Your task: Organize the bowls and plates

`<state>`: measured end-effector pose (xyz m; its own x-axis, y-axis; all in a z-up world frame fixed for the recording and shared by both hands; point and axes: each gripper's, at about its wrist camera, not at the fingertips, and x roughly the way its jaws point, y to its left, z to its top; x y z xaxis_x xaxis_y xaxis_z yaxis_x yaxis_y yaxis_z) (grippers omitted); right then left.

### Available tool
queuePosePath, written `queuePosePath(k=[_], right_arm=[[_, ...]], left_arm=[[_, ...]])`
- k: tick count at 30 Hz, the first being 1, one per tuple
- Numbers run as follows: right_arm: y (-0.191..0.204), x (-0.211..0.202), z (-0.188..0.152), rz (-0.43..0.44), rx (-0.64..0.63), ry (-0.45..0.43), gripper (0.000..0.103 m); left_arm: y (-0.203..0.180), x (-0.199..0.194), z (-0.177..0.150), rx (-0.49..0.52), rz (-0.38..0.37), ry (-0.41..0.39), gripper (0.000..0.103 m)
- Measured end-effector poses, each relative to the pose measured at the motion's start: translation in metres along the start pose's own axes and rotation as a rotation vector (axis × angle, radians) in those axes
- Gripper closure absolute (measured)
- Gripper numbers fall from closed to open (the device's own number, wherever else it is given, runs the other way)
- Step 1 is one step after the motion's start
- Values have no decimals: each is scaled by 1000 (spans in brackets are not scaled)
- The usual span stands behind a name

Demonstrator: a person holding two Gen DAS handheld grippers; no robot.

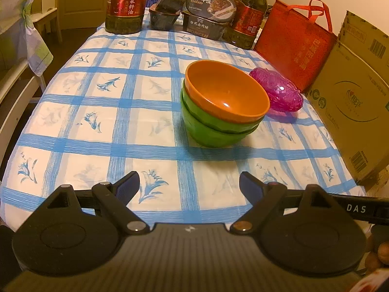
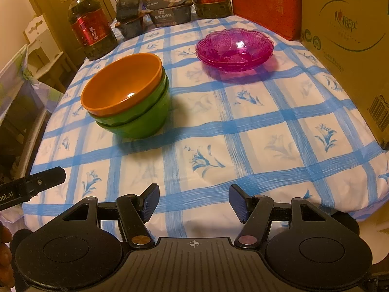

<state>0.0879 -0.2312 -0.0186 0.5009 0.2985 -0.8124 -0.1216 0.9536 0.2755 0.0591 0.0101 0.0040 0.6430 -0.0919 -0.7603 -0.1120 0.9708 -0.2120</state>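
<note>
An orange bowl [image 1: 226,90] [image 2: 121,82] is nested in two stacked green bowls [image 1: 214,131] [image 2: 143,121] on the blue-checked tablecloth [image 1: 97,121] [image 2: 243,133]. To their right lie stacked clear magenta glass plates [image 1: 277,90] [image 2: 234,48]. My left gripper [image 1: 189,187] hangs open over the near cloth, well short of the bowls, with nothing between its fingers. My right gripper [image 2: 194,200] is open too, empty, above the table's near edge. The left gripper's finger [image 2: 43,180] shows at the left edge of the right wrist view.
Oil bottles [image 1: 127,2] [image 2: 91,31], dark food boxes [image 1: 209,12] [image 2: 167,2] and a red bag [image 1: 294,43] line the far side. A cardboard box [image 1: 355,97] [image 2: 347,36] stands along the right. Chairs [image 1: 22,48] stand to the left of the table.
</note>
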Motion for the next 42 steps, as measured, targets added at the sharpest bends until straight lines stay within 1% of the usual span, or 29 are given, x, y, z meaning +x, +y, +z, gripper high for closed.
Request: queuePosePath(k=[5,10,15,19,21,25,28,32,36,42], right_arm=[[-4,0,8,50,51,-18,40],[-3,-1,22,88,73,-35,40],[-1,0,39,111,96,-54,40],[5,4,54,127,73,-78,40],[7,8,62,140,76,-81,40],[9,20,82,154,95,-73,40],[9,31,96,160,118,-66,40],[12,47,110,146,113,-59,40],[16,66,120,142,113,-40,40],[17,88,126,134,120,-1,40]], left_arm=[[2,3,7,-13,8,-9,16],[3,7,22,4,25,-37,16],[6,14,43,-9,10,-50,16],[8,23,63,-20,-9,-47,16],[10,30,71,-33,-18,-38,16],[18,46,87,-92,-40,-18,16],[21,57,98,-115,-41,-7,17],[20,72,107,-116,-38,7,20],[20,89,111,-117,-46,28,26],[19,110,115,-119,-56,59,29]])
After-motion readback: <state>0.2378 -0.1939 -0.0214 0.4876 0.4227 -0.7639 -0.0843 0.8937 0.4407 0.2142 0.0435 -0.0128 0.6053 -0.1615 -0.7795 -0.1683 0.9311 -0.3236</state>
